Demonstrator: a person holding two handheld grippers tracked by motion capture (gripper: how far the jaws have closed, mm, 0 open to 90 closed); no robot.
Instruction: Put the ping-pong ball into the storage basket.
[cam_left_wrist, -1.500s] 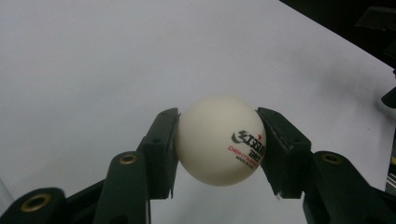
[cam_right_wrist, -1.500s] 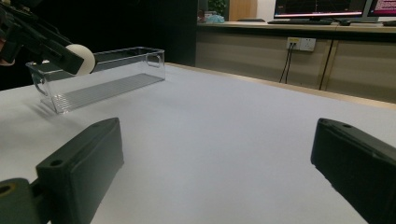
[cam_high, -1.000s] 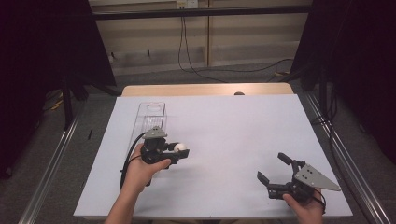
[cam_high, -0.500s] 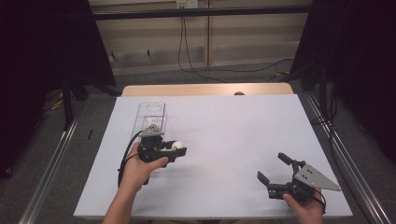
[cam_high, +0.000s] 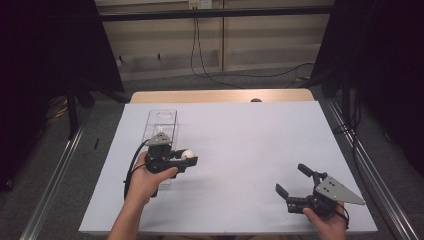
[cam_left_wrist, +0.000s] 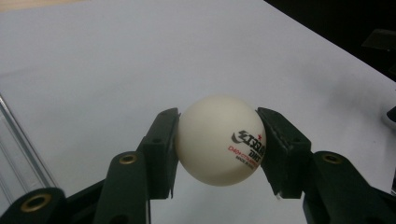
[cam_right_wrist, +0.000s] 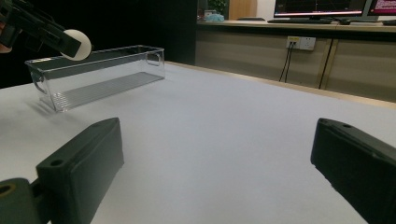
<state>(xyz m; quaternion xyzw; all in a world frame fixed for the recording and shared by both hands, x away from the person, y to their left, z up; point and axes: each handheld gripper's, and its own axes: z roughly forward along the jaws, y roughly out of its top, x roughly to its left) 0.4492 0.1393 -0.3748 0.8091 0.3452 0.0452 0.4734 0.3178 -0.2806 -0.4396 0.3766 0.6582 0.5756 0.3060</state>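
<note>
A white ping-pong ball (cam_left_wrist: 219, 140) with a printed logo sits between the two black pads of my left gripper (cam_high: 189, 159), which is shut on it. In the high view the ball (cam_high: 187, 154) is held above the table, just right of the near end of a clear plastic bin (cam_high: 162, 120). The right gripper view has the same ball (cam_right_wrist: 77, 44) raised above the bin's (cam_right_wrist: 98, 77) end. My right gripper (cam_high: 291, 178) rests low at the table's near right, its jaws wide open with nothing between them (cam_right_wrist: 215, 154).
The white table cover (cam_high: 240, 135) spreads wide between the two hands. A wooden edge (cam_high: 220, 96) runs along the far side. Metal rails (cam_high: 367, 170) flank the table, and cables lie on the floor behind.
</note>
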